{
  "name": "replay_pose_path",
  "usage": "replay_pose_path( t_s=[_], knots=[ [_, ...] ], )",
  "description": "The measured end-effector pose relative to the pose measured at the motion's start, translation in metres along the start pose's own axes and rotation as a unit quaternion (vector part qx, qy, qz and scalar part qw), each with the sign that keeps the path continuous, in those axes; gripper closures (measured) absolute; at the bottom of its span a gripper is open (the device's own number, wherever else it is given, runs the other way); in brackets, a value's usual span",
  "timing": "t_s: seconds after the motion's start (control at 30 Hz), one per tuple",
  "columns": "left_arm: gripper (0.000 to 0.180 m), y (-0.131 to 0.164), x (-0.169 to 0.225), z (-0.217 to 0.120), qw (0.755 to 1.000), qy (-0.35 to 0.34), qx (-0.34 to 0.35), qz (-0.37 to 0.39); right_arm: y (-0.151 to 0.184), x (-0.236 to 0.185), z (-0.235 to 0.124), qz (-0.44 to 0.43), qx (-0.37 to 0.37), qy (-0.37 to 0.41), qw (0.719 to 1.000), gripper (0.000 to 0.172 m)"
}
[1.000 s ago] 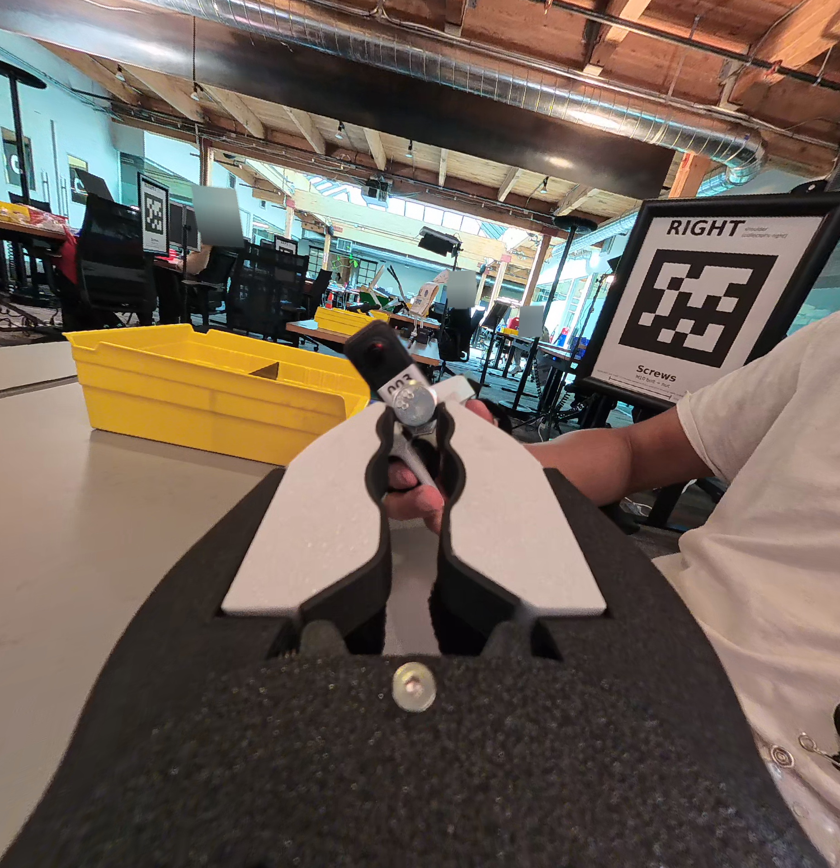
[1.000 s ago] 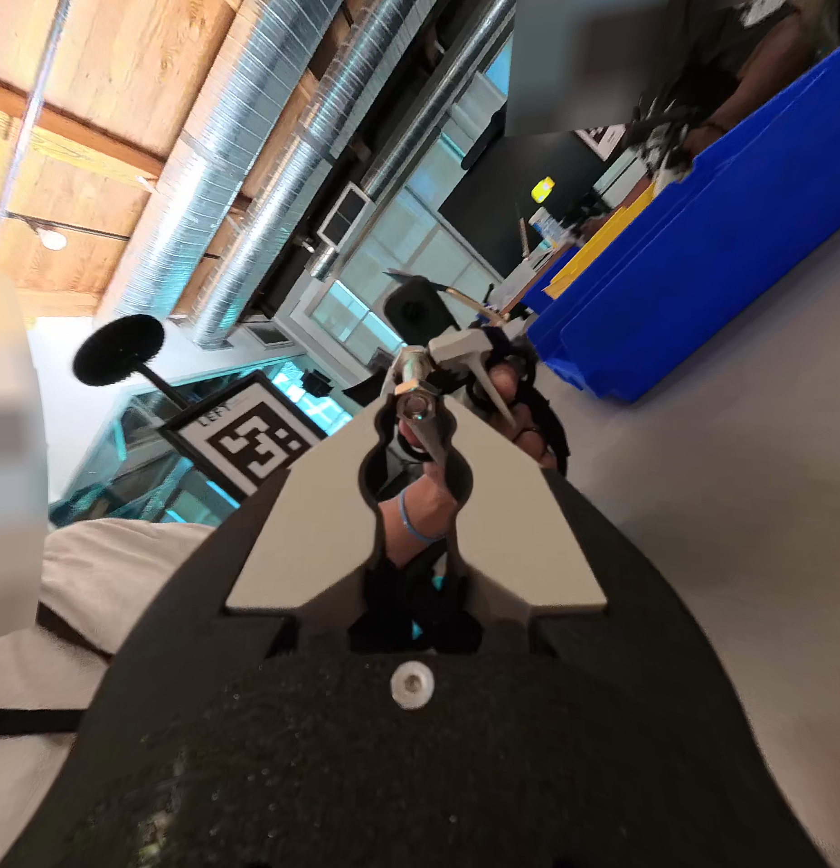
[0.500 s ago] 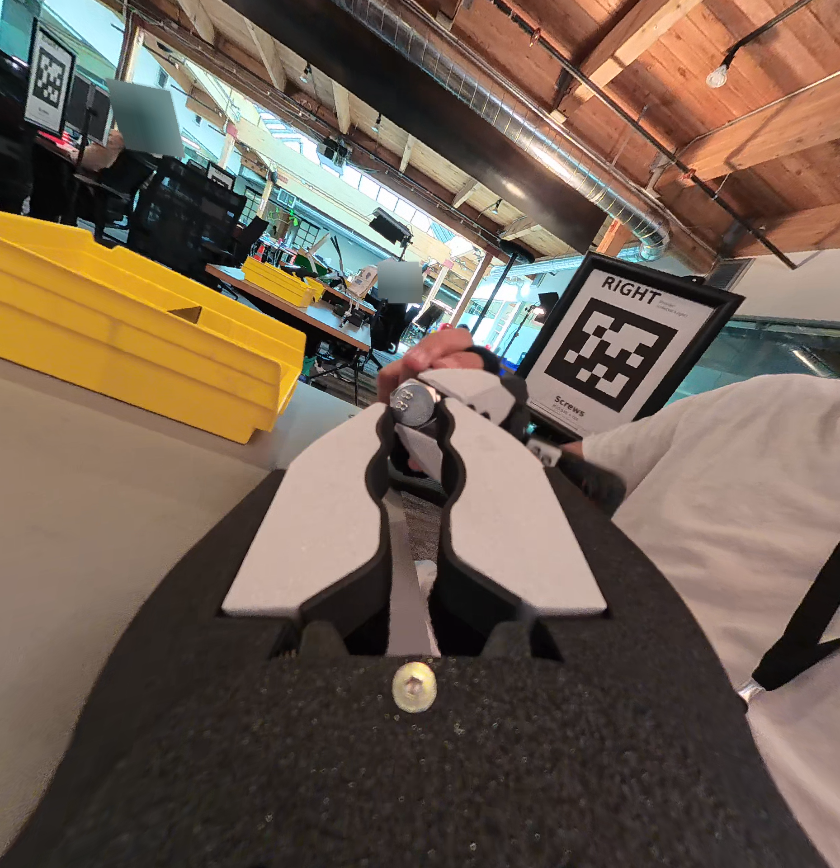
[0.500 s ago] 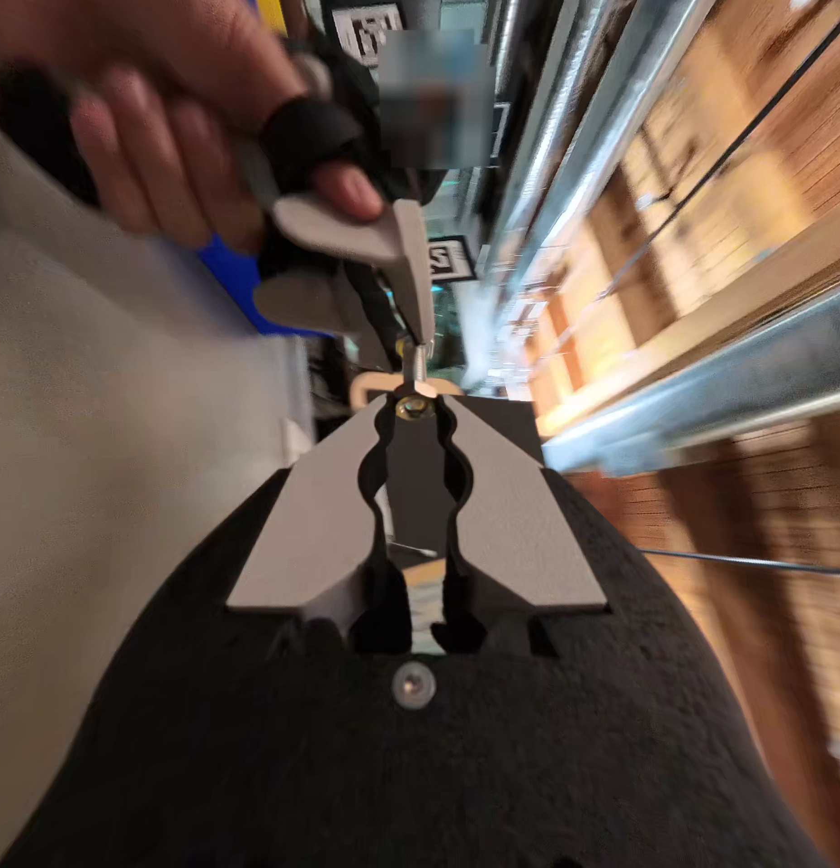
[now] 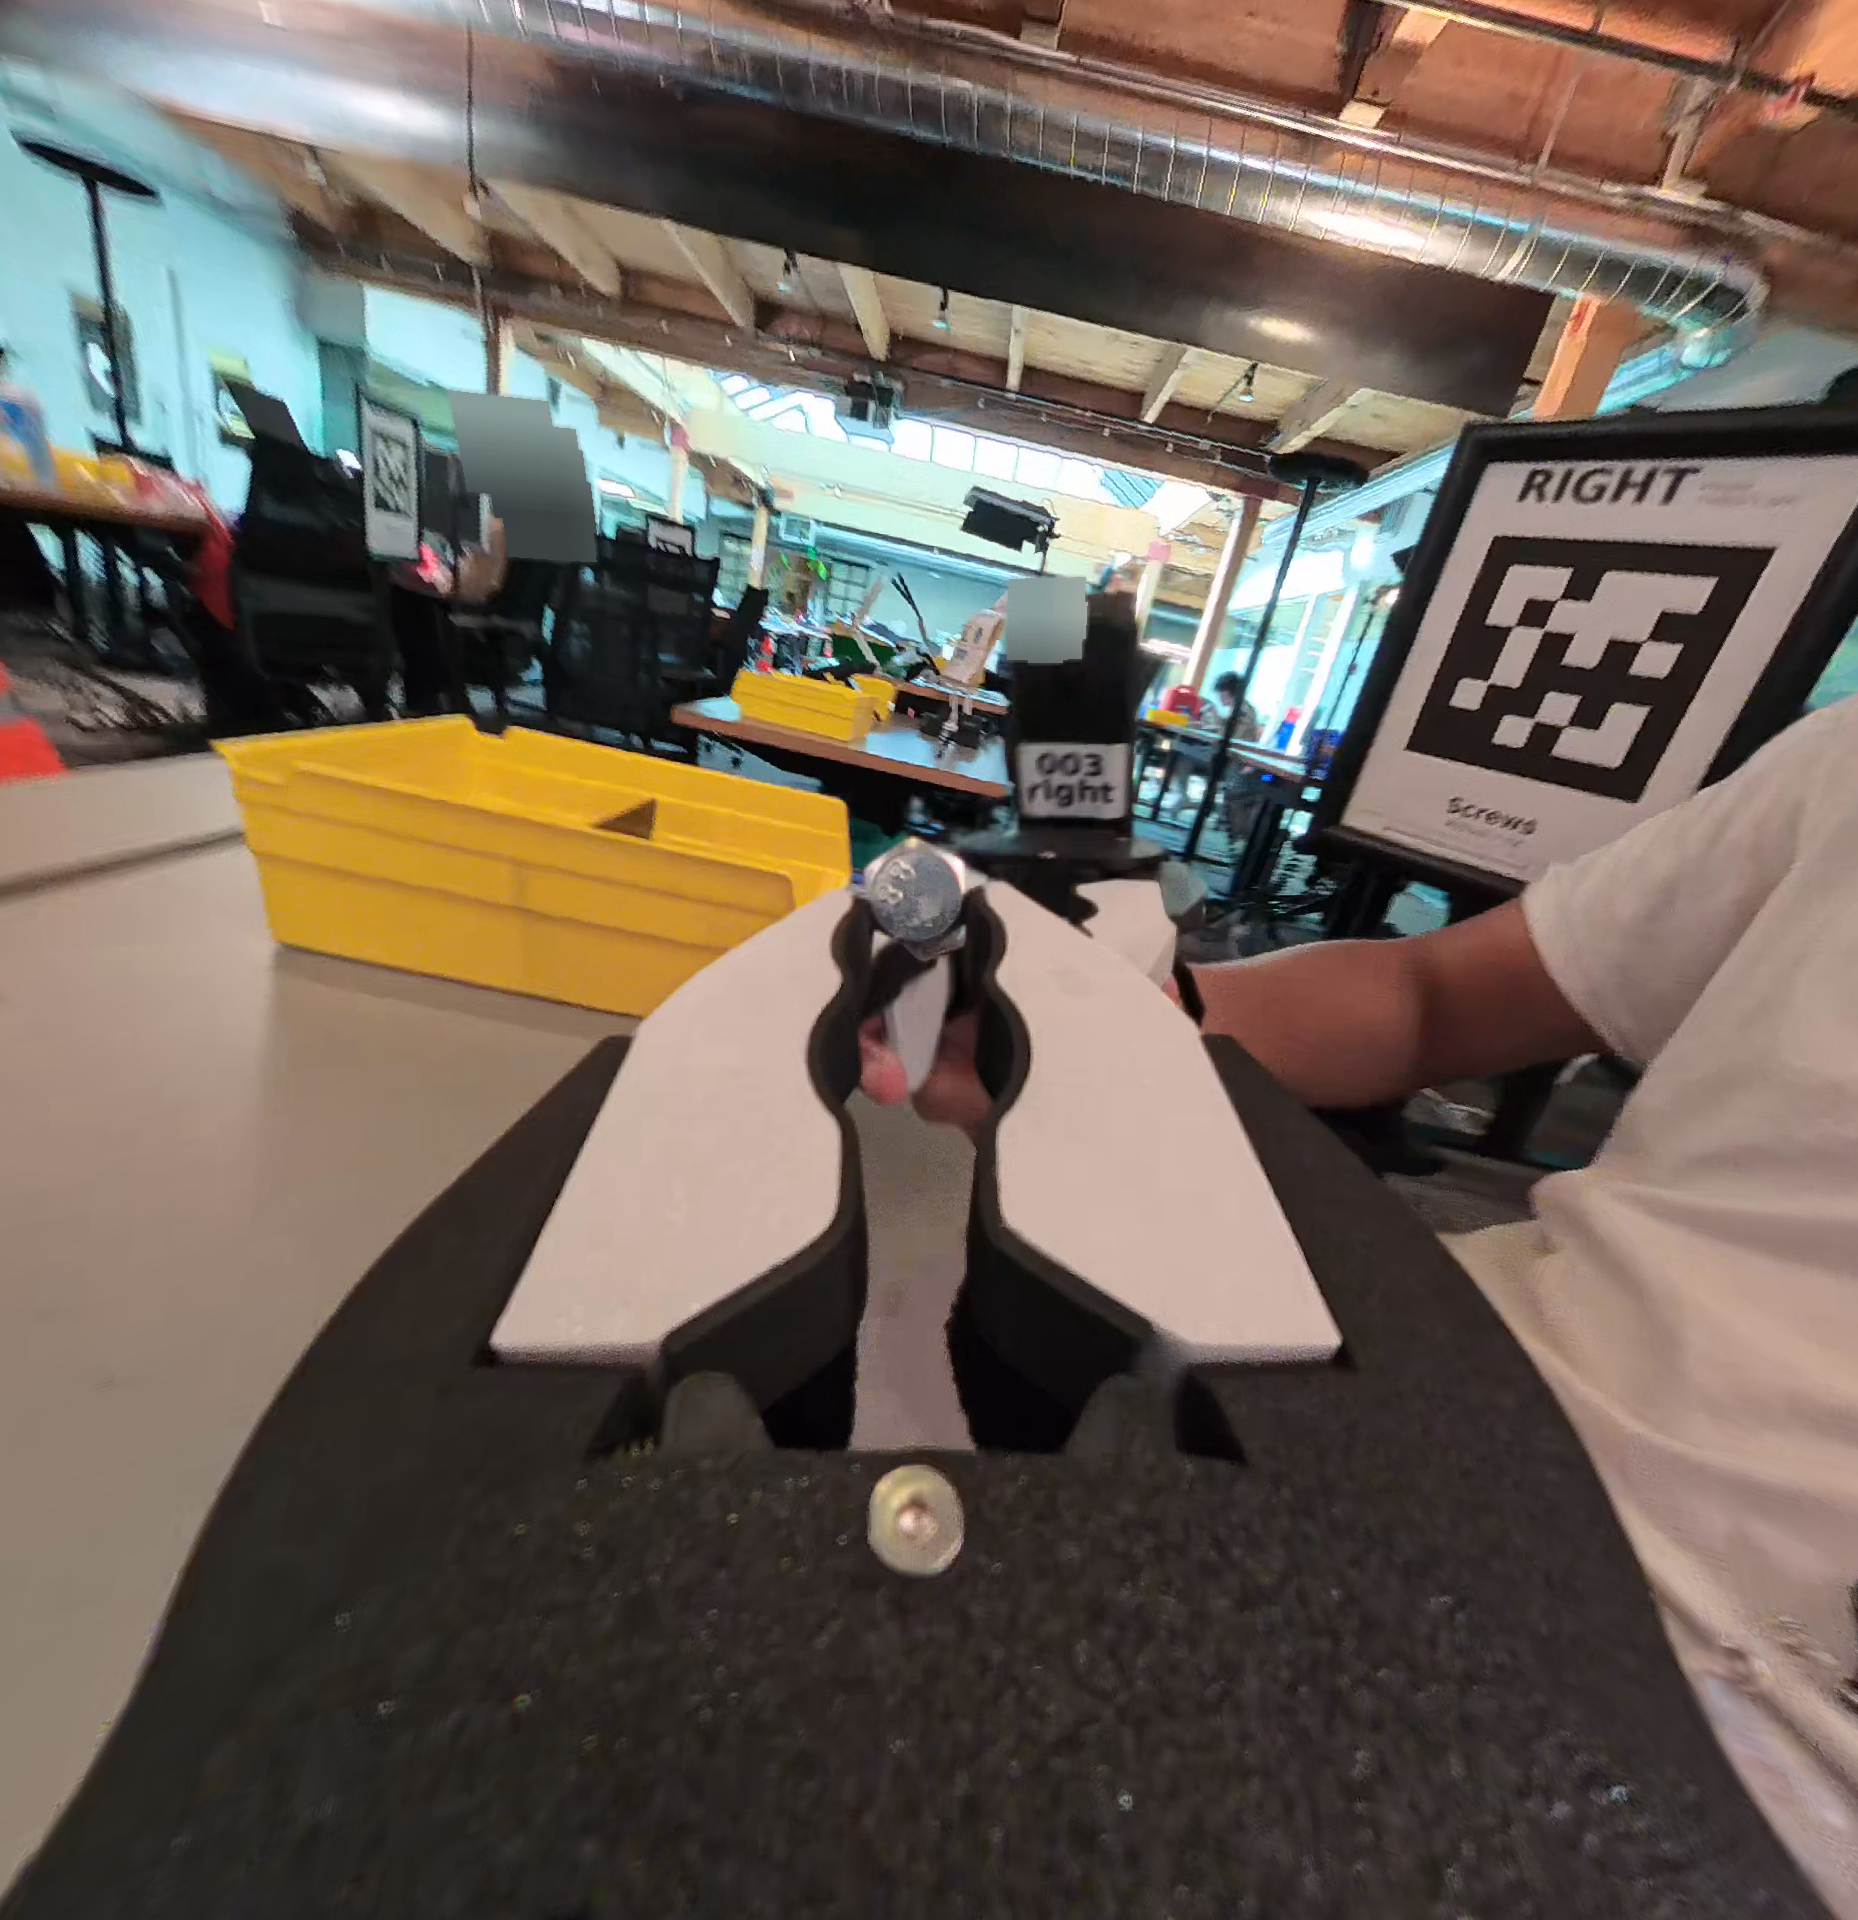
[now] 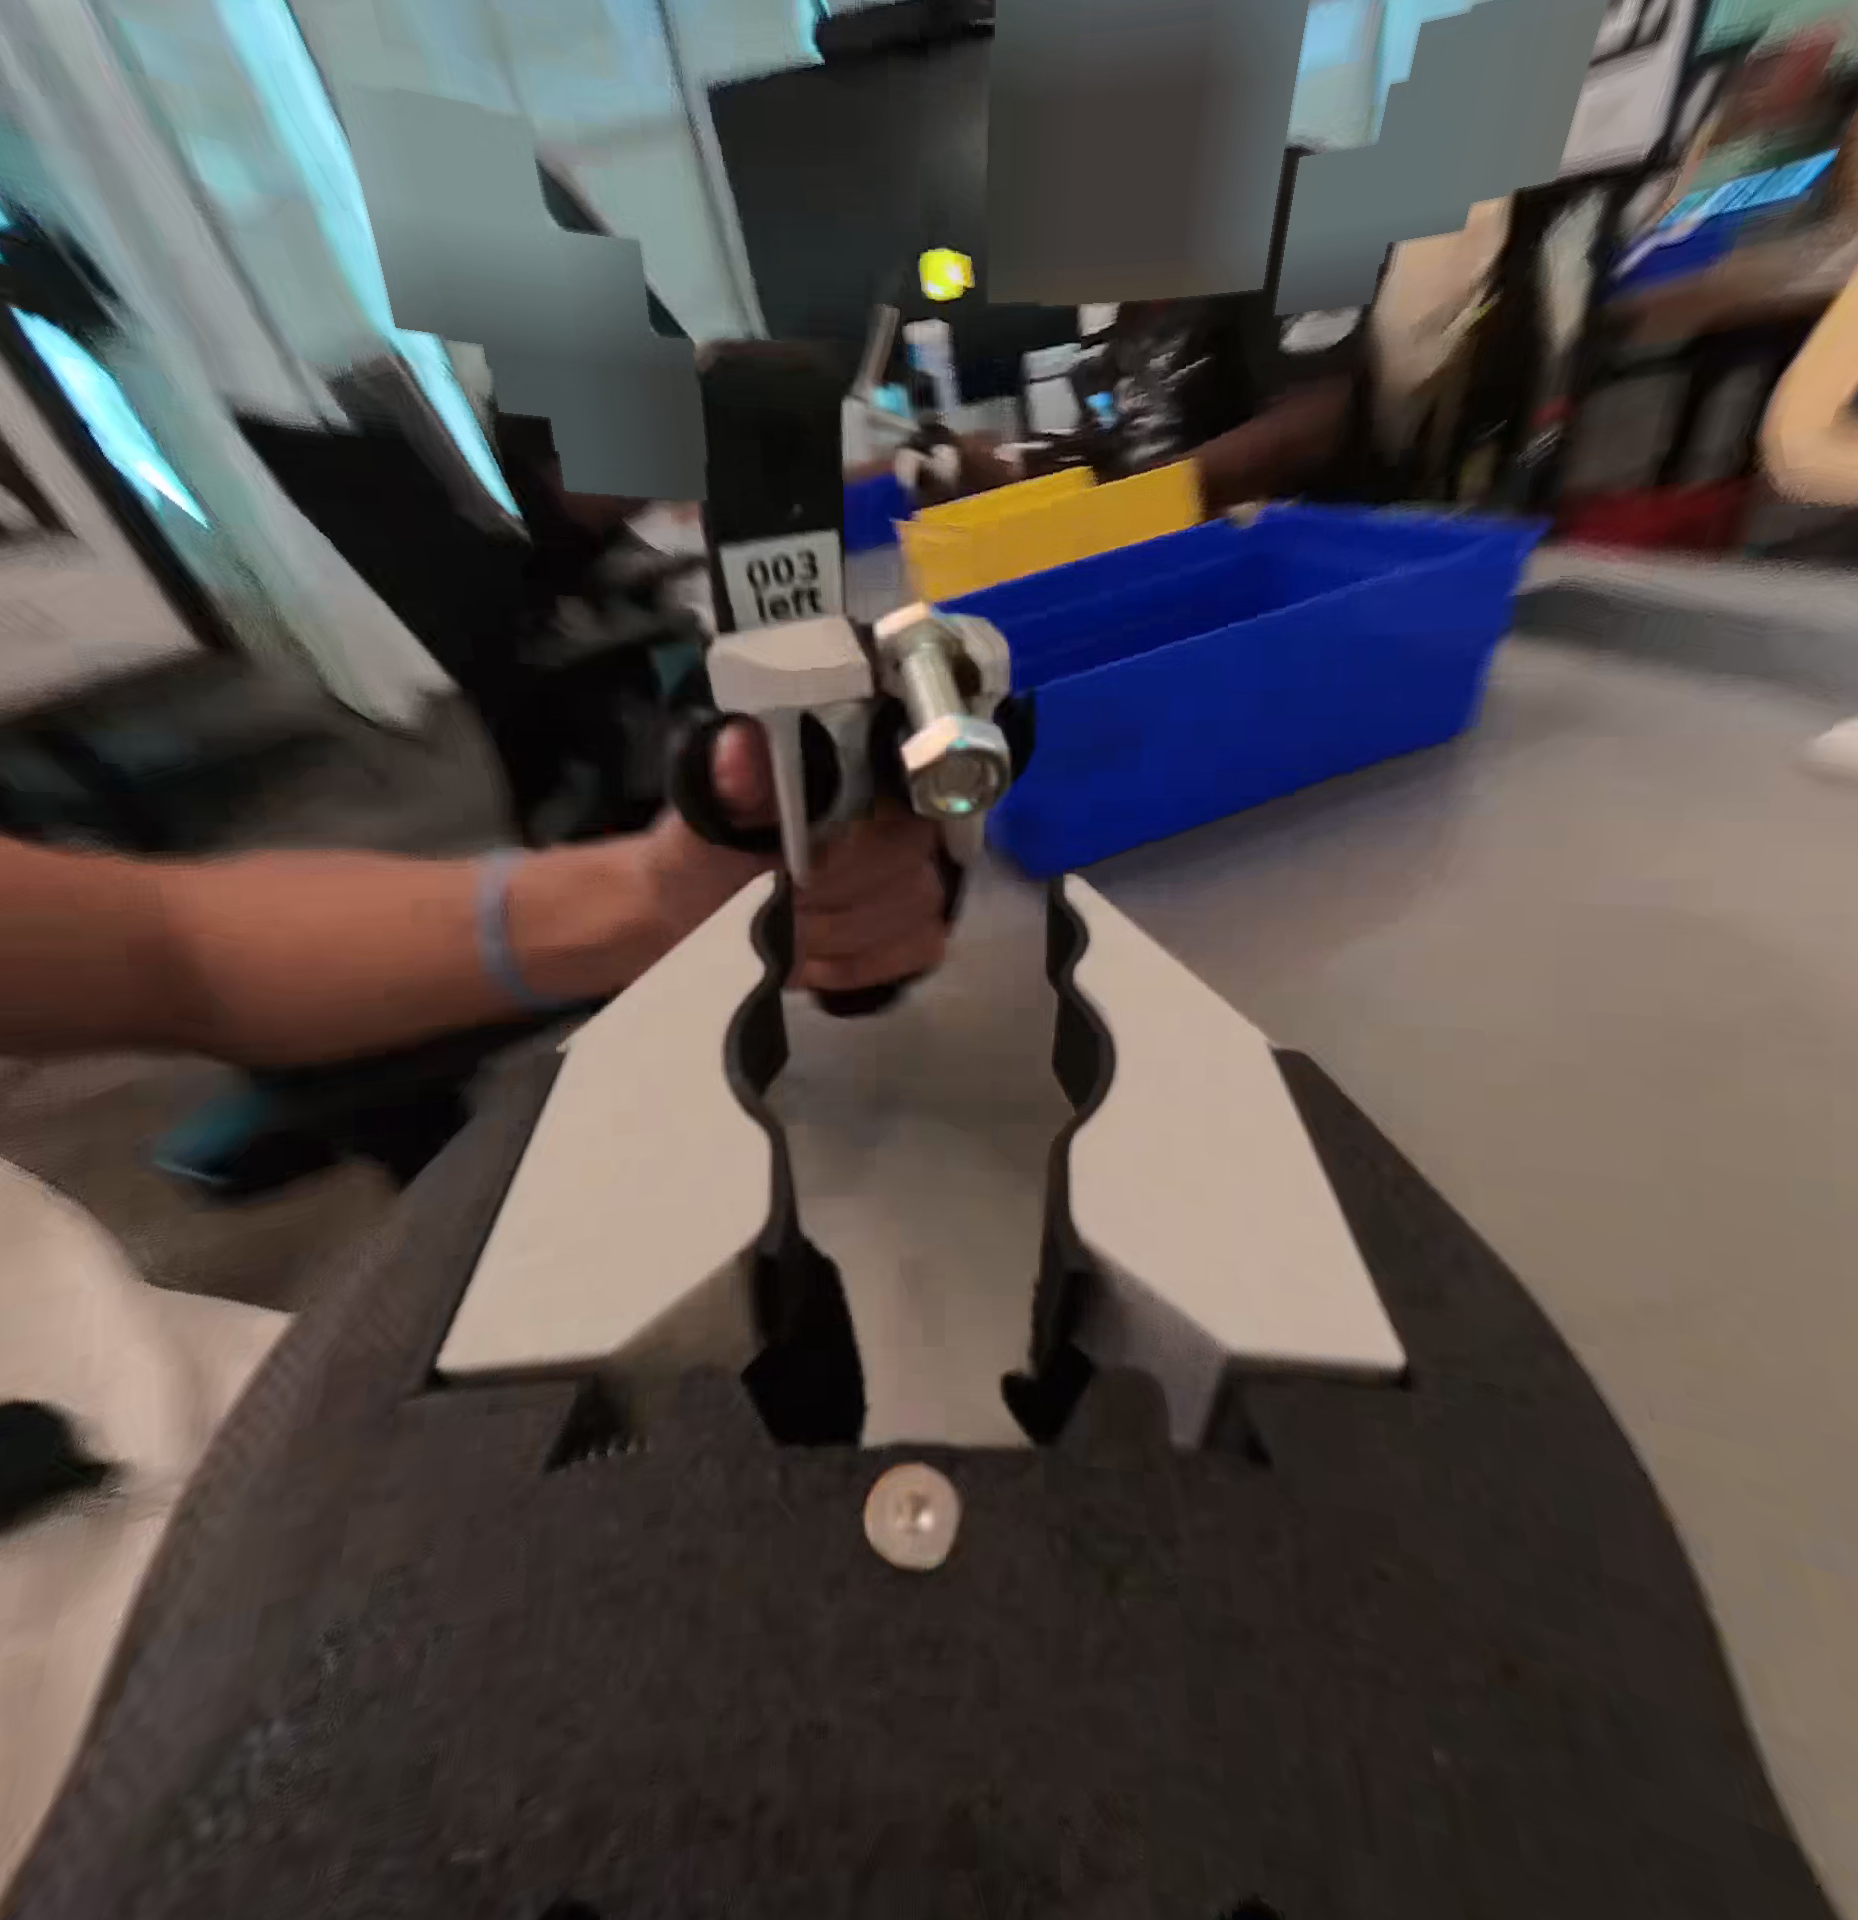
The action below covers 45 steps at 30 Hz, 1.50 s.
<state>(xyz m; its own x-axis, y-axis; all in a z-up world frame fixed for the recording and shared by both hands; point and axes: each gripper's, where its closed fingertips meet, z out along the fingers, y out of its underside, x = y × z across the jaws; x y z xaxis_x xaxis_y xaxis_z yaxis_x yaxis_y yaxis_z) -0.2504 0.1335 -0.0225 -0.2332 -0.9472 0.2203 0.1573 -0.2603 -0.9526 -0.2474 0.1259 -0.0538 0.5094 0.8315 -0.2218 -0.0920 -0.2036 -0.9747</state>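
A pale grey counter [image 5: 156, 1122] carries the things. In the left wrist view a yellow bin [image 5: 509, 862] with an inner divider sits directly on it, toward its far side, and a seam runs across the surface to the bin's left. In the right wrist view a blue bin [image 6: 1247, 686] rests on the same kind of grey top [image 6: 1527, 987], with a yellow bin [image 6: 1039, 520] just behind it.

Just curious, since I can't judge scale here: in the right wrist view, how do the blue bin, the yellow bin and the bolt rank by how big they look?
1. blue bin
2. yellow bin, farther back and partly hidden, so its true size is unsure
3. bolt, smallest
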Motion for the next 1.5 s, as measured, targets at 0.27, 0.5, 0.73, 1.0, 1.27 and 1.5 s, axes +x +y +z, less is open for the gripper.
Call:
replay_pose_path(
  t_s=[0.27,0.5,0.73,1.0,1.27,1.5],
  knots=[
    [0.164,-0.002,0.006,0.003,0.999,-0.001,0.014,0.036,-0.023,-0.002,-0.010,0.317,0.105,-0.157,0.929,0.129],
    [0.164,0.001,0.010,0.006,0.999,0.007,0.005,0.042,-0.028,0.000,-0.015,0.252,0.099,-0.128,0.954,0.155],
    [0.164,0.000,0.012,0.007,0.999,0.036,0.016,-0.036,-0.032,-0.006,-0.018,-0.226,0.031,0.081,0.970,0.155],
    [0.164,0.002,0.013,0.009,0.988,0.068,0.027,-0.133,-0.027,-0.012,-0.021,-0.754,-0.051,0.305,0.579,0.155],
    [0.164,-0.007,0.004,0.000,0.992,0.039,0.046,-0.107,-0.032,-0.009,-0.017,-0.552,0.000,0.254,0.794,0.127],
    [0.164,-0.009,0.006,-0.004,0.999,0.027,0.040,-0.009,-0.014,-0.008,-0.003,0.143,0.044,-0.062,0.987,0.129]
  ],
)
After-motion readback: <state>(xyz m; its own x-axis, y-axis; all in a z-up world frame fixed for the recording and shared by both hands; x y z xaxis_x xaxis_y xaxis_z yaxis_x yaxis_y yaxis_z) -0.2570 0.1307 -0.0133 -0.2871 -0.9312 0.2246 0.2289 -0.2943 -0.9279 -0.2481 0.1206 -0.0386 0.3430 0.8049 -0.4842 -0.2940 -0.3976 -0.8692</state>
